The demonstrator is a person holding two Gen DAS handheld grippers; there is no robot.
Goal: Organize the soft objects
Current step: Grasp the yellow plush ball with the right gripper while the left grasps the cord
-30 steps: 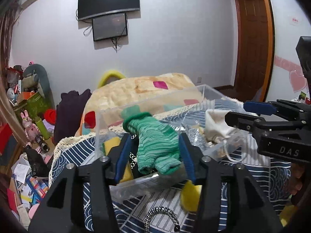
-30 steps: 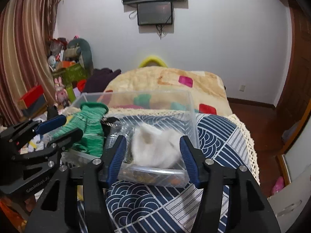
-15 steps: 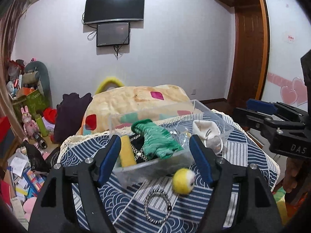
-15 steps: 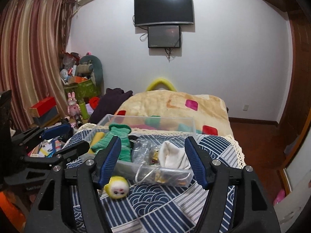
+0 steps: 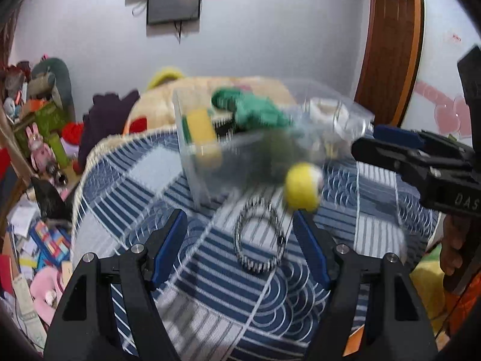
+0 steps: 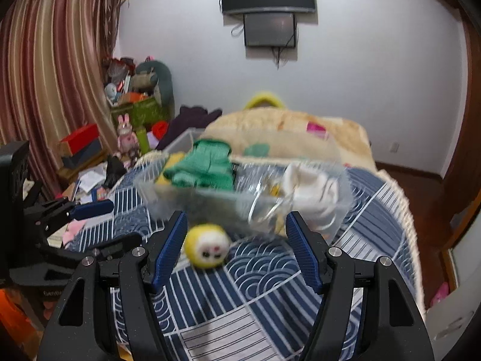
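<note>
Both tools are empty, fingers spread wide. The left gripper (image 5: pixel 239 243) hangs over the beaded bracelet (image 5: pixel 259 236) on the blue wave-pattern cloth (image 5: pixel 144 174), with the yellow plush ball (image 5: pixel 301 187) just beyond its right finger. The right gripper (image 6: pixel 236 246) frames that same ball low and to the left of its gap.

Farther off, the clear plastic bin (image 6: pixel 210 201) holds a green knit glove (image 6: pixel 204 167), a yellow piece and a white cloth (image 6: pixel 312 189).

Risks, as I judge them: the round ball could roll away if one finger nudges it first, toward the cloth's near edge. The views are motion-blurred, so aim may be poor. Both tools converging on one ball could collide. The left could snag the bracelet, which is hardly soft.
</note>
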